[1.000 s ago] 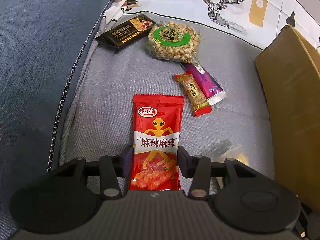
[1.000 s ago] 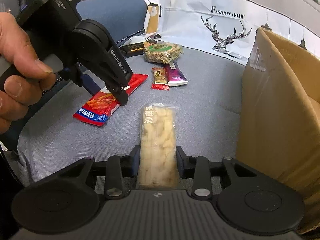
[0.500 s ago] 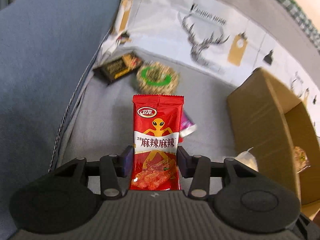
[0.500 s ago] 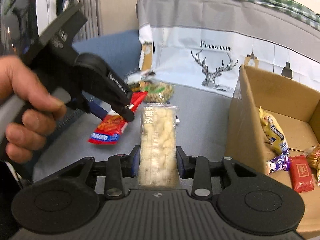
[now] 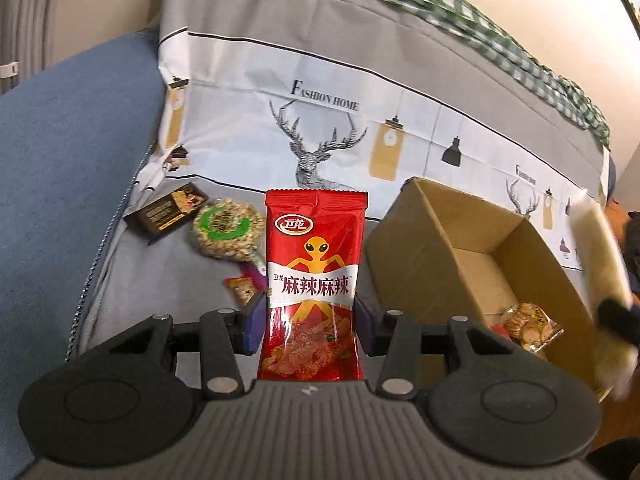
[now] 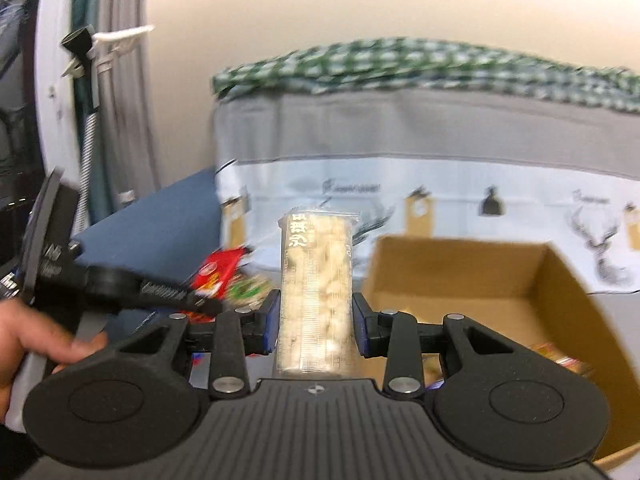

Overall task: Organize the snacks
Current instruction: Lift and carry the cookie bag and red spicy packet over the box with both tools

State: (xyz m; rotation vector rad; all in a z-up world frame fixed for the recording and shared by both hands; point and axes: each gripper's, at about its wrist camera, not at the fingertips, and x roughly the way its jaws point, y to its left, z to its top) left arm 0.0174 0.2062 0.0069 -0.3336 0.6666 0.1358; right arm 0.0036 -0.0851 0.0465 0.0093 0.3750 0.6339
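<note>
My left gripper (image 5: 310, 320) is shut on a red spicy-snack packet (image 5: 314, 276) and holds it upright above the grey sofa seat (image 5: 160, 280), left of an open cardboard box (image 5: 416, 248). My right gripper (image 6: 316, 320) is shut on a clear pale pastry packet (image 6: 316, 280), lifted high, with the box (image 6: 472, 272) to its right. The pastry packet also shows blurred at the right edge of the left wrist view (image 5: 600, 256). The left gripper with its red packet shows in the right wrist view (image 6: 152, 292).
On the seat lie a black snack box (image 5: 168, 212), a peanut bag (image 5: 226, 232), a small red bar (image 5: 242, 290) and a purple wrapper (image 5: 256, 270). Wrapped snacks (image 5: 528, 320) lie inside the box. A deer-print cushion cover (image 5: 320, 128) stands behind.
Both grippers have lifted their packets off the seat and raised them, moving right towards the cardboard box. The views now tilt upward.
</note>
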